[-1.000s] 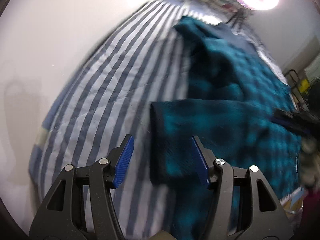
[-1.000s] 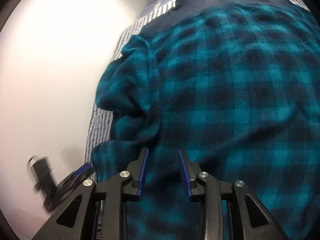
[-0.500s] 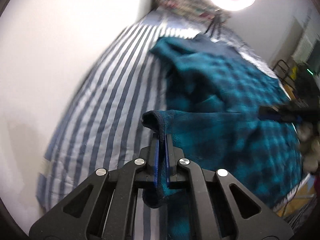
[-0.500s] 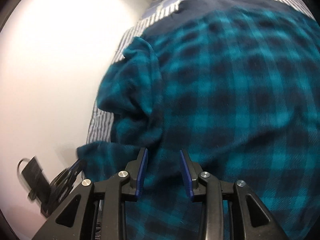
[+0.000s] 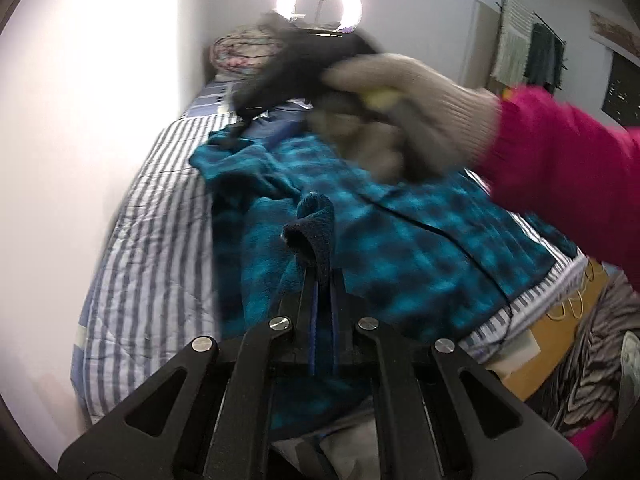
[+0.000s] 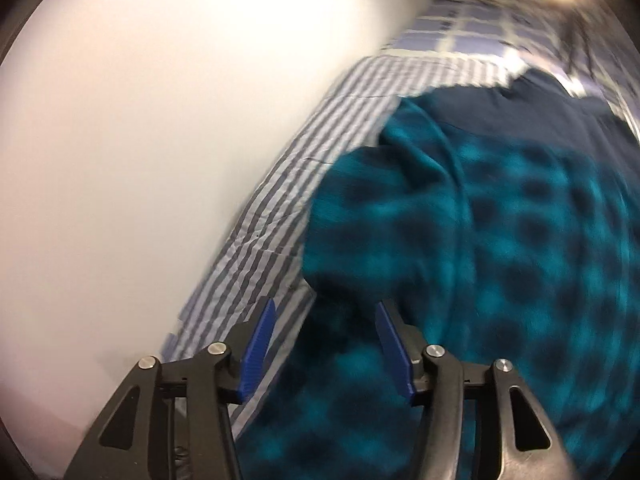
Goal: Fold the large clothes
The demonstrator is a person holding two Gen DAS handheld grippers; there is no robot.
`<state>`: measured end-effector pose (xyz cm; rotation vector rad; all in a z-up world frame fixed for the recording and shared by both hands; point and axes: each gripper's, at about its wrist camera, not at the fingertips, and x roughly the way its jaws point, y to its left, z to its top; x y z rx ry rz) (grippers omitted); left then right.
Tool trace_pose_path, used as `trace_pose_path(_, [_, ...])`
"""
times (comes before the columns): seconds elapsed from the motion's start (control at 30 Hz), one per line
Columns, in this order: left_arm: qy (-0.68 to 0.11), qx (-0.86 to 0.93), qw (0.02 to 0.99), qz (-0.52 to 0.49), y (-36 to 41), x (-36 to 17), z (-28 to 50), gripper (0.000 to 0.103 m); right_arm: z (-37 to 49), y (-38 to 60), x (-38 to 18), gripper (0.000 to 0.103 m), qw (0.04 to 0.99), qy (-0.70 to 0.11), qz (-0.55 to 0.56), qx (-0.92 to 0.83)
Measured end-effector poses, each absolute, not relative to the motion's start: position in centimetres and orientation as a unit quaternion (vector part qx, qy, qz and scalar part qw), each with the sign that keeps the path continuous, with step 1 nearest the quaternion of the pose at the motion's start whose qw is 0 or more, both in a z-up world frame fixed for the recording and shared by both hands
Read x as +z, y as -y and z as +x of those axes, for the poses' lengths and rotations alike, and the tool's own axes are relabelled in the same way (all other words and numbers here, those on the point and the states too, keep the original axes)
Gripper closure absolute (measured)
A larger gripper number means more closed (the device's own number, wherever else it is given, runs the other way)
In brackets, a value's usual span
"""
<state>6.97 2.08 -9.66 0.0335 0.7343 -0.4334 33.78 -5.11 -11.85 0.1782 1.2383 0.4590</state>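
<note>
Over the striped bed, left gripper [image 5: 322,280] jaws pinch the teal fleece [image 5: 420,248]; right gripper [image 6: 326,340] jaws opening, empty.

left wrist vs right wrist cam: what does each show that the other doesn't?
Left wrist only: the left tool shut on a fold of the teal plaid fleece garment, a grey knit gloved hand with a pink sleeve, and a lit ring lamp.

Right wrist only: the right tool, its jaws opening above the fleece with nothing pinched.

Both: the fleece, the blue-and-white striped bedcover and the white wall.
</note>
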Motion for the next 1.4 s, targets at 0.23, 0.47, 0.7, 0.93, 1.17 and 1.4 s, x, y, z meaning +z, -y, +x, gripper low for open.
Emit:
trace_pose_path(0.23, [-0.352,-0.219,0.908,0.058,0.1,-10.9,5.5,0.100,36.7,-1.1,-14.5,0.044,0.783,-0.591,-0.035,0.192])
trace_pose_path(0.47, [-0.347,-0.231,0.903,0.102,1.2,-11.2,4.0,0.100,38.6,-2.6,-18.5,0.094,0.763,-0.625,-0.063,0.153])
trace_pose_path(0.7, [-0.335,-0.228,0.903,0.143,0.5,-10.6,2.7,0.100,40.1,0.2,-16.6,0.103,0.788,-0.600,0.002,0.138])
trace_pose_path(0.93, [-0.348,-0.240,0.885,0.194,0.9,-11.7,1.2,0.100,40.9,2.5,-14.2,0.089,0.802,-0.573,0.064,0.158])
trace_pose_path(1.17, [-0.388,-0.275,0.871,0.127,-0.4,-11.8,0.3,0.061,37.6,4.9,-15.2,0.055,0.792,-0.590,0.043,0.148])
trace_pose_path(1.4, [-0.481,-0.218,0.842,-0.107,-7.6,-14.4,4.4,0.061,34.1,6.5,-15.3,0.059,0.788,-0.588,0.026,0.179])
